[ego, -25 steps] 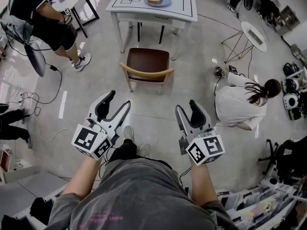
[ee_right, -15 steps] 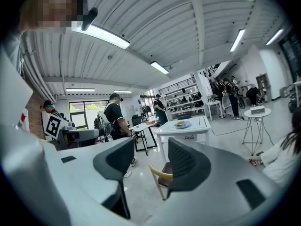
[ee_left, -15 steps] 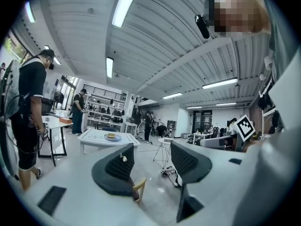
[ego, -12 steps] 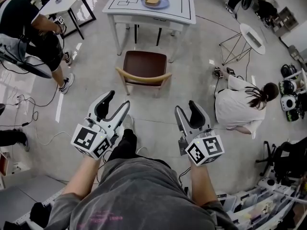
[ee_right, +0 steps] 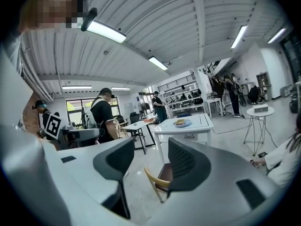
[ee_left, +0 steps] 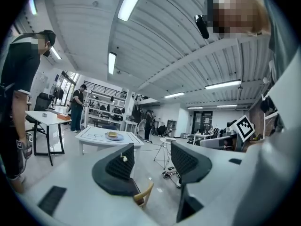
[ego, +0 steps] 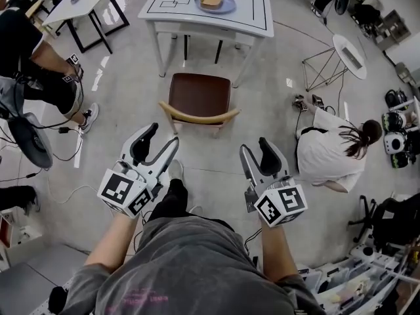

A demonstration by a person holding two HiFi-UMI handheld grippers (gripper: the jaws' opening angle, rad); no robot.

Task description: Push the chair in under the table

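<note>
1. Left gripper [ego: 161,136]: jaws stand wide apart with nothing between them. It is held about level over bare floor, well short of the chair.
2. Chair [ego: 200,96]: brown seat, curved wooden backrest towards the person. It stands pulled out just before the white table [ego: 252,2], not yet under it.
3. Right gripper [ego: 256,146]: jaws likewise apart and empty, held abreast of the left.
4. Step in hand, as judged: the approach, with no contact made. The next move calls for both grippers to meet the backrest rail, one near each end, and press evenly.
5. Hard to make out: the seat hides the chair's front legs. In both gripper views a jaw covers most of the chair. Whether the space under the table is free cannot be told.
</note>
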